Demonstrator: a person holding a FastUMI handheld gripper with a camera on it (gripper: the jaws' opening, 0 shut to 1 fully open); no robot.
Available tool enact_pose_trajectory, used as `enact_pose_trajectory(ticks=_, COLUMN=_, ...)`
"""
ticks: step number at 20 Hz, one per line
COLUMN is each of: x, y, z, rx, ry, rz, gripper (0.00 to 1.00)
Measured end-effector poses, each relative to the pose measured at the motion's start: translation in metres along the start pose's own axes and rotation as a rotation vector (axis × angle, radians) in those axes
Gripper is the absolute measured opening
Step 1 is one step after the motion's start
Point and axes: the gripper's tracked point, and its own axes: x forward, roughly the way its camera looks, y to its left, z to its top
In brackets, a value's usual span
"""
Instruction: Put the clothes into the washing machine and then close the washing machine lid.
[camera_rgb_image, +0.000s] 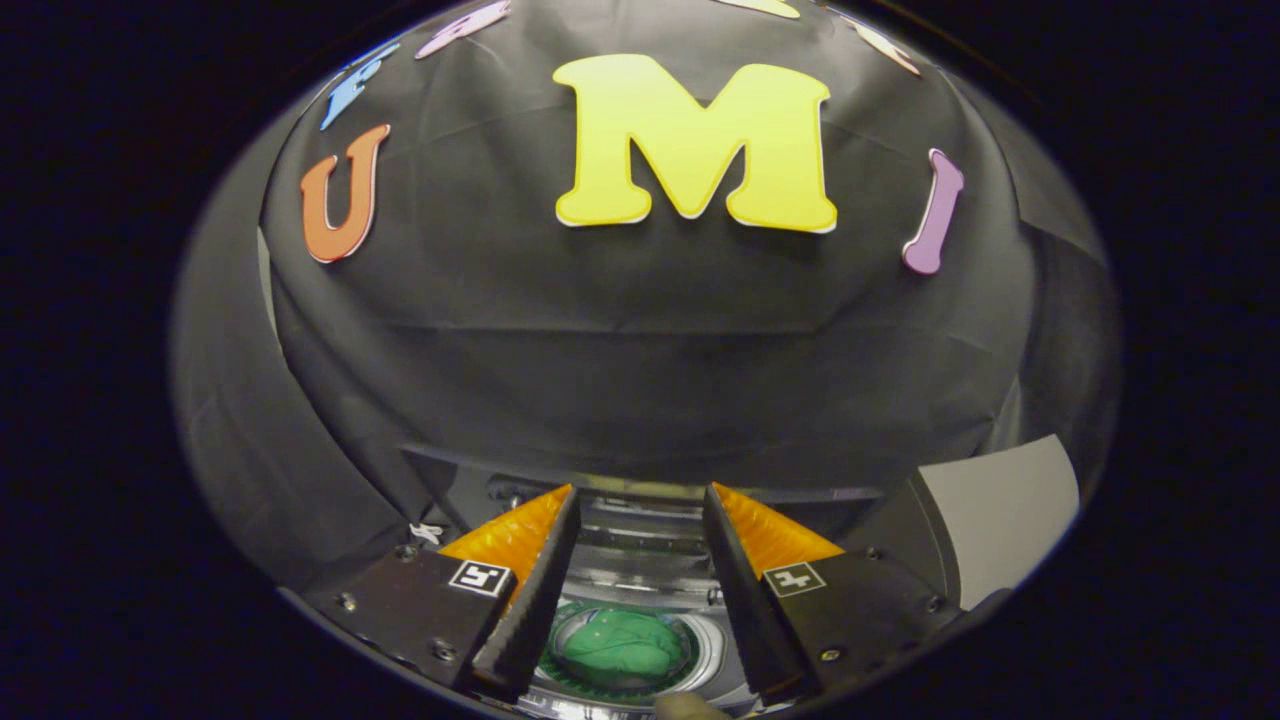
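Clothes (622, 645) lie as a green bundle down inside the drum of the washing machine (640, 560), seen through the round opening, which sits low between my two fingers and a little beyond their tips. The cloth looks bunched and folded; I cannot tell whether it is one garment or several. A ring with a dark patterned edge surrounds the opening, and pale, shiny plastic of the machine's top spreads around that.

My gripper (640, 500) is held above the machine with its fingers spread well apart, and nothing is between them; neither finger touches the cloth or the machine. Each finger carries a small square black-and-white marker on its base, a coded pattern and not words I can read.

Behind the opening, the rear of the machine rises in ridged, glossy bands toward a dark edge, where the lid (640, 480) appears to stand open, though I cannot make out its shape for certain. On my right, just beside the right finger, is a dark panel with a plain grey face (1000, 505). No brand name or readable label is legible on the machine from here; the surfaces are too small and glare-streaked. A pale rounded shape (690, 706) pokes in below the drum opening; I cannot tell what it is.
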Motion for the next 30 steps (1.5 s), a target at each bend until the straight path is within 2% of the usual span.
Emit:
enact_pose_trajectory(ticks=5, x=0.029, y=0.004, z=0.014, rx=0.019, ry=0.038, rz=-0.019, gripper=0.78)
enact_pose_trajectory(ticks=12, x=0.06, y=0.001, z=0.007, rx=0.034, ry=0.115, rz=-0.078, gripper=0.78)
enact_pose_trajectory(ticks=19, x=0.057, y=0.001, z=0.001, rx=0.084, ry=0.14, rz=-0.092, gripper=0.78)
enact_pose_trajectory(ticks=30, x=0.047, y=-0.001, z=-0.001, rx=0.08, ry=0.089, rz=-0.094, gripper=0.78)
